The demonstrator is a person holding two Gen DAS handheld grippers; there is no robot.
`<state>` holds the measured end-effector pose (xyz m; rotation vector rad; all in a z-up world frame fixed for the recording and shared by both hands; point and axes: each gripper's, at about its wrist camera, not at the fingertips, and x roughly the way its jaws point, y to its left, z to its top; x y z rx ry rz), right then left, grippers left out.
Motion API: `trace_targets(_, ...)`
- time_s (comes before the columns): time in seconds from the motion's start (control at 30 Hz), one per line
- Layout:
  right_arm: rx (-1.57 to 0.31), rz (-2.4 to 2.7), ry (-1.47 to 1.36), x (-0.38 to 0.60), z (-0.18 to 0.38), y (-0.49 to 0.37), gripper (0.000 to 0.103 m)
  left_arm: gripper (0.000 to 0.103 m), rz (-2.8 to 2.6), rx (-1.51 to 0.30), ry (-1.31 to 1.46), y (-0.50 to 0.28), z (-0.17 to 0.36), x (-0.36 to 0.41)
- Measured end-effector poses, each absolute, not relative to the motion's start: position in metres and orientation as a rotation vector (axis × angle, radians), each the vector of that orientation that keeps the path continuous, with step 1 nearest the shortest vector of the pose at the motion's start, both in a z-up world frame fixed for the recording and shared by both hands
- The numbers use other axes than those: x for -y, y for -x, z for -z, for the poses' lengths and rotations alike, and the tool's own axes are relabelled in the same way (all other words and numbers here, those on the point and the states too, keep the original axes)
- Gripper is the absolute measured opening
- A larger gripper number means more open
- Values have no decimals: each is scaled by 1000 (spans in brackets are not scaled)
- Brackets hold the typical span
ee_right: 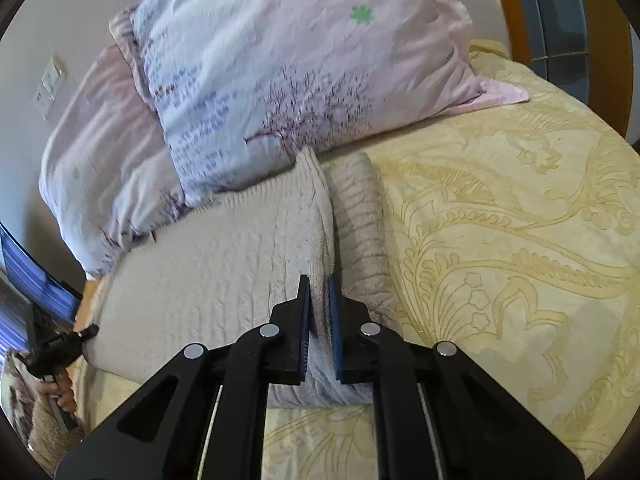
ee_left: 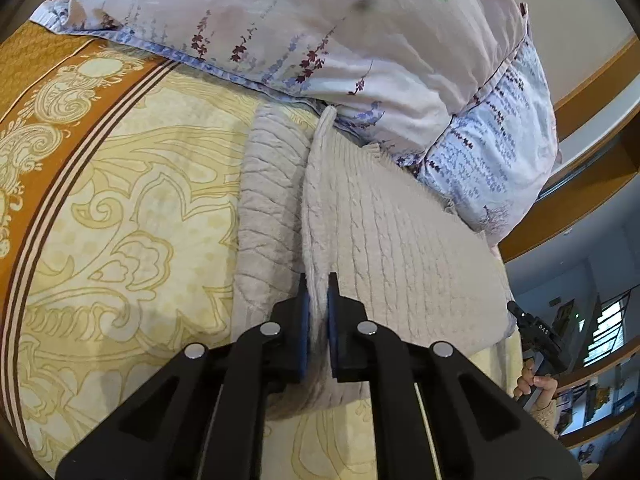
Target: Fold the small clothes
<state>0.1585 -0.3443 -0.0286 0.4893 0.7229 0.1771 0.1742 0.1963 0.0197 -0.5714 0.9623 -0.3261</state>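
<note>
A pale beige cable-knit sweater [ee_left: 392,248] lies flat on the yellow patterned bedspread [ee_left: 132,216]. Its far edge reaches the pillows. My left gripper [ee_left: 318,292] is shut on a raised fold of the knit along the sweater's left side, blue pads pressing the cloth. A sleeve [ee_left: 272,192] lies beside that fold. In the right wrist view the same sweater [ee_right: 216,264] spreads to the left, and my right gripper [ee_right: 319,292] is shut on a pinched ridge at its right side, next to the other sleeve [ee_right: 360,224]. Each view shows the other gripper in a hand at its edge.
Floral pillows [ee_left: 320,40] are stacked at the head of the bed, touching the sweater's far edge. Pillows [ee_right: 304,72] also fill the top of the right wrist view. A wooden bed frame [ee_left: 592,184] and shelves lie to the right. Open bedspread [ee_right: 520,240] stretches right.
</note>
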Motion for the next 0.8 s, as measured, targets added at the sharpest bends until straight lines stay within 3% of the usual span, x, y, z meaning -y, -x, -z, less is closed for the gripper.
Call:
trace_targets(0.4,-784,-87,-526,345,48,-148,9,7,327,-981,562,-166,-12,-205)
trace_targets(0.57,-801,-34,-479,335,48,-154,9,13,322,-975,578,-168,-13,-205)
trace_targets(0.7,-690,8,-409,327,23,-142,33,42,301,-913,545,-162,-33,-205)
trace_targets(0.8,-653,-69,-373,314,10,-146,36,49,325,-856,508,-160,-48,-195)
